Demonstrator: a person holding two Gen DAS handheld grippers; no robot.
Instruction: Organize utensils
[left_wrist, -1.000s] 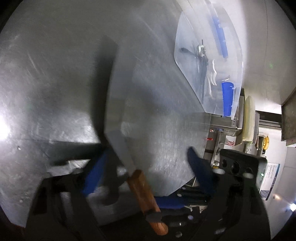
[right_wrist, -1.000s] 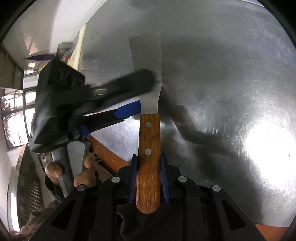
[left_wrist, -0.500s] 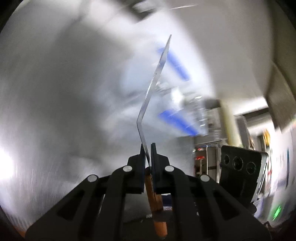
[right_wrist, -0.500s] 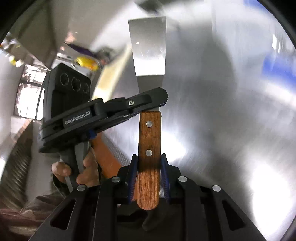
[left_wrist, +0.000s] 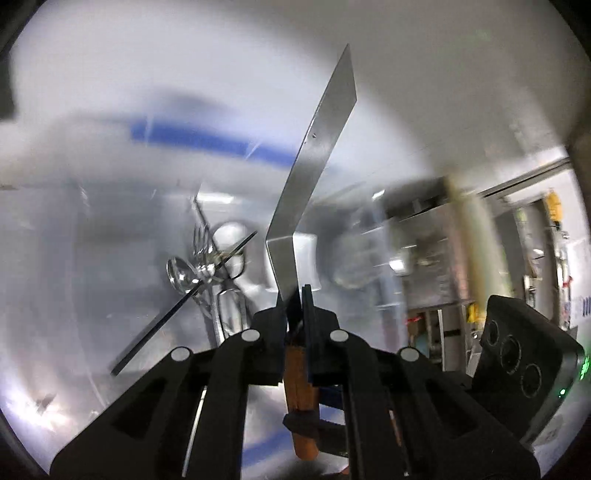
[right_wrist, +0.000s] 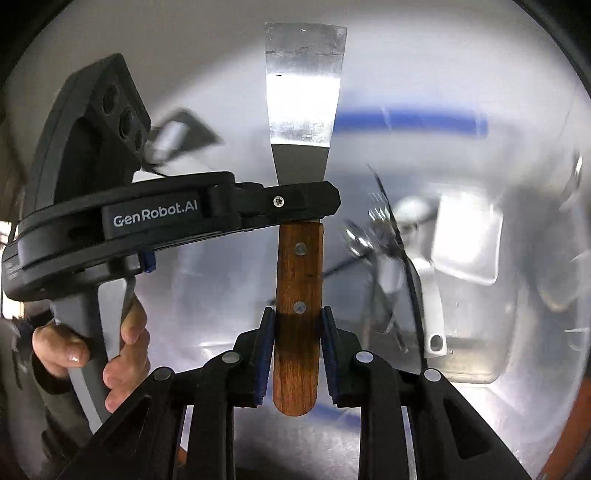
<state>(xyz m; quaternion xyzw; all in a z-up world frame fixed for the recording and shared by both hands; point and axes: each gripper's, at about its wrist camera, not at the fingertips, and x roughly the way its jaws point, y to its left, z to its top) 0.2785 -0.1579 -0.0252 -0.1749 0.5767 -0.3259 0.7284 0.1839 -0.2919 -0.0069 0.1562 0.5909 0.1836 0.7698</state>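
Both hand-held grippers, left (left_wrist: 295, 295) and right (right_wrist: 297, 325), clamp the spatula (right_wrist: 301, 206), blade pointing straight ahead.

the left gripper (right_wrist: 306, 206) is matte black plastic with white "genrobot.ai" lettering, one silver screw, a grey handle and three round sockets in its rear block. the right gripper (right_wrist: 297, 332) has blue finger pads (right_wrist: 266, 350) and silver rivets. a bare hand (right_wrist: 92, 343), dark sleeve.

Spatula (right_wrist: 300, 258) stands before the bin (right_wrist: 517, 369) holding cutlery (right_wrist: 373, 236).
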